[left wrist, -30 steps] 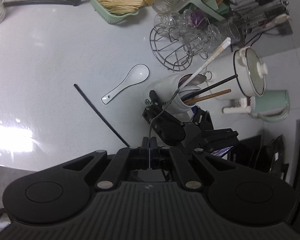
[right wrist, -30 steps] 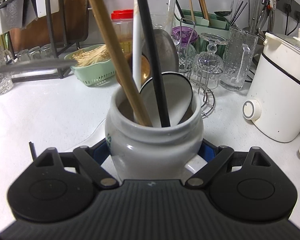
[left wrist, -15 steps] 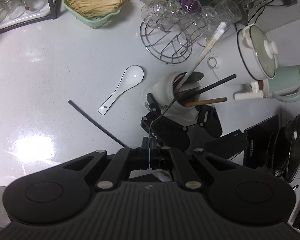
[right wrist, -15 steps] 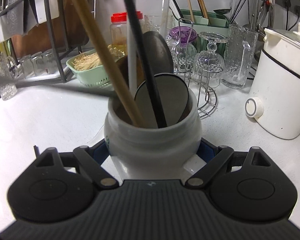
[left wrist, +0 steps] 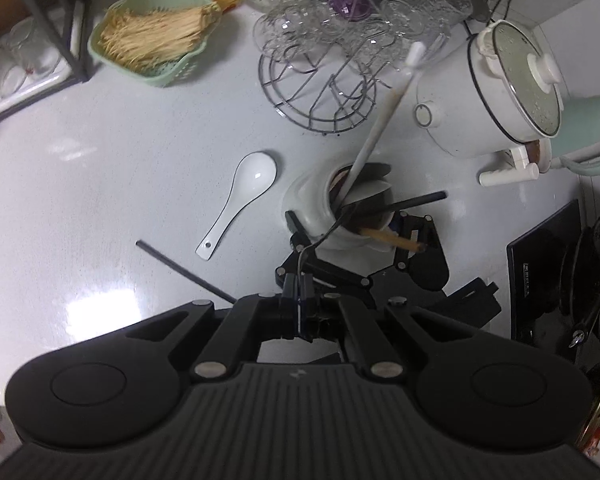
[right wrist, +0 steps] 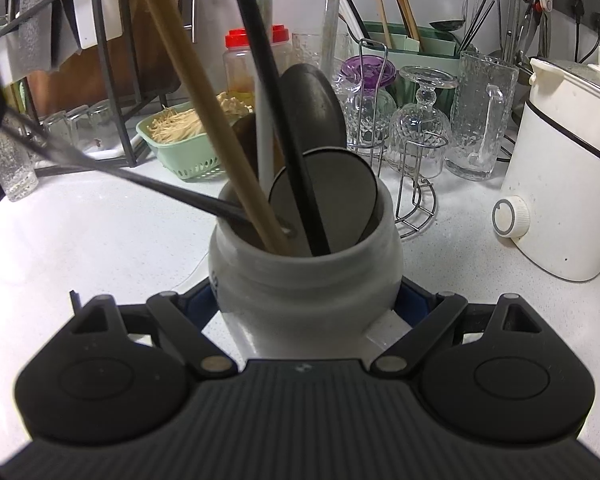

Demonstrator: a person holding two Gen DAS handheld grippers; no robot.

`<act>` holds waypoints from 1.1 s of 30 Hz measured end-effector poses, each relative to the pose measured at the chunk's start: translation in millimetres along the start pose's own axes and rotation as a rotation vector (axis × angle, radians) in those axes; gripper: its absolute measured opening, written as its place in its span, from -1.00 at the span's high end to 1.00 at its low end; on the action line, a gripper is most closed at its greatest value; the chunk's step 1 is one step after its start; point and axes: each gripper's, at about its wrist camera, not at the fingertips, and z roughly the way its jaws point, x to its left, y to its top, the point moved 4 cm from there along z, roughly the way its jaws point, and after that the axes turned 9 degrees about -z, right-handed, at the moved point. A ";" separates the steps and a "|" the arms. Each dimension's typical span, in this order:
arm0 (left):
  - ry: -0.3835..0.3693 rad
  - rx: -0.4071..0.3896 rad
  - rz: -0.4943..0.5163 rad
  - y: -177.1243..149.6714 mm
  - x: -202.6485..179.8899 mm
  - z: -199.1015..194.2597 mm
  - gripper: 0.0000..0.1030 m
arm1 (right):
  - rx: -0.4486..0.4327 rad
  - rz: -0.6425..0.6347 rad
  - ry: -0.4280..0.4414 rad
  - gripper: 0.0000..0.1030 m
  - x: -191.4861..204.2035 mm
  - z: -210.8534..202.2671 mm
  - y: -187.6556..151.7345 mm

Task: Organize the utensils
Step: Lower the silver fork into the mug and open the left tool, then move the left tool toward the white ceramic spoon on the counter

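A white ceramic jar [right wrist: 304, 280] stands on the grey counter [left wrist: 100, 160], and my right gripper [right wrist: 306, 300] is shut on its sides. It holds a wooden chopstick [right wrist: 204, 112], a black chopstick [right wrist: 268, 80], a white long-handled utensil [left wrist: 380, 124] and dark spoon heads. My left gripper [left wrist: 301, 292] hovers above and in front of the jar [left wrist: 308, 200], shut on the handle of a thin metal utensil [left wrist: 324, 236]. That utensil [right wrist: 140, 180] slants in from the left, its far end inside the jar's mouth. A white ceramic spoon [left wrist: 244, 196] and a loose black chopstick [left wrist: 180, 270] lie left of the jar.
Behind the jar stands a wire rack of upturned glasses [left wrist: 320, 92]. A green basket of pale sticks [left wrist: 156, 40] sits at the back left by a black shelf frame [left wrist: 60, 20]. A white cooker [left wrist: 500, 96] and mint kettle [left wrist: 580, 136] crowd the right.
My left gripper has swung over toward the jar and rolled. The metal utensil's far end has dropped from beside the jar into its mouth. The right gripper and the jar have stayed put.
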 end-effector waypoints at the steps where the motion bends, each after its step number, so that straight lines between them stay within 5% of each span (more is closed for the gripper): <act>1: -0.006 0.001 0.014 1.6 -3.9 -0.2 0.99 | 0.000 -0.001 0.000 -0.78 0.0 0.0 0.0; 14: 0.002 -0.028 0.145 13.3 -25.9 11.4 0.95 | -0.004 -0.005 0.000 -0.78 0.5 -0.6 0.0; 16: 0.019 -0.040 0.178 10.9 -25.4 10.0 0.72 | -0.004 -0.004 0.000 -0.78 0.5 -0.7 0.3; 17: 0.018 -0.046 0.188 9.2 -23.9 8.7 0.41 | -0.004 -0.003 -0.001 -0.78 0.4 -0.6 0.3; 19: 0.023 -0.076 0.216 5.1 -22.5 4.8 0.11 | -0.005 0.000 -0.003 -0.78 0.6 -0.9 0.2; 33: -0.077 -0.269 0.225 -14.8 6.6 -42.0 0.10 | -0.013 0.025 -0.038 -0.78 3.3 -2.0 -1.0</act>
